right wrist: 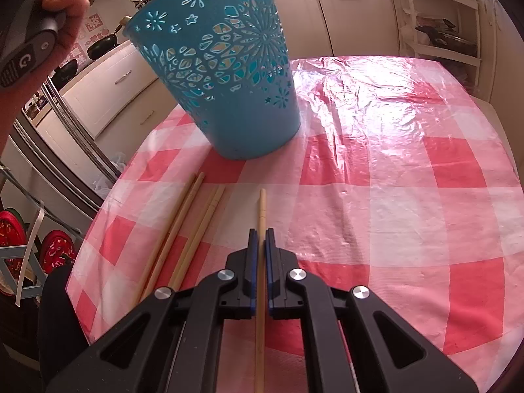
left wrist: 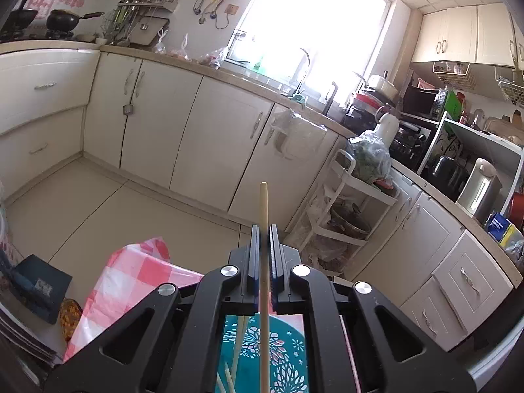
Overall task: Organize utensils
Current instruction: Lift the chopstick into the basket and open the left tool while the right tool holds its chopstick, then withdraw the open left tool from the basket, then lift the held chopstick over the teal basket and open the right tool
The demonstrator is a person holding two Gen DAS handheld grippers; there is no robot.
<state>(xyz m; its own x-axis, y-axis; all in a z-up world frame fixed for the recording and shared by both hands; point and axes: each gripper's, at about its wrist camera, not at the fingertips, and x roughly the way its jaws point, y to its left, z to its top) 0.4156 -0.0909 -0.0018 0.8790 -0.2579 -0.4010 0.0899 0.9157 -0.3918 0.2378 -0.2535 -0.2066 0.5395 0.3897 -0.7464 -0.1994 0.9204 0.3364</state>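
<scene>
My left gripper (left wrist: 264, 229) is shut on a wooden chopstick (left wrist: 263, 209) whose tip sticks out ahead of the jaws, high above the table. Below it, through the gripper frame, the teal perforated basket (left wrist: 288, 353) shows with several chopsticks (left wrist: 237, 350) inside. In the right wrist view the basket (right wrist: 226, 72) stands on the red-and-white checked tablecloth (right wrist: 376, 203). My right gripper (right wrist: 261, 232) is shut on another chopstick (right wrist: 261, 209) low over the cloth. Several loose chopsticks (right wrist: 188, 226) lie to its left. A hand (right wrist: 62, 3) holding the left gripper's handle appears at top left.
Cream kitchen cabinets (left wrist: 196, 124) and a countertop run along the walls. A white cart (left wrist: 344, 209) with pots and bags stands near the table. A stack of red-lidded items (right wrist: 55, 252) sits low to the left of the table edge.
</scene>
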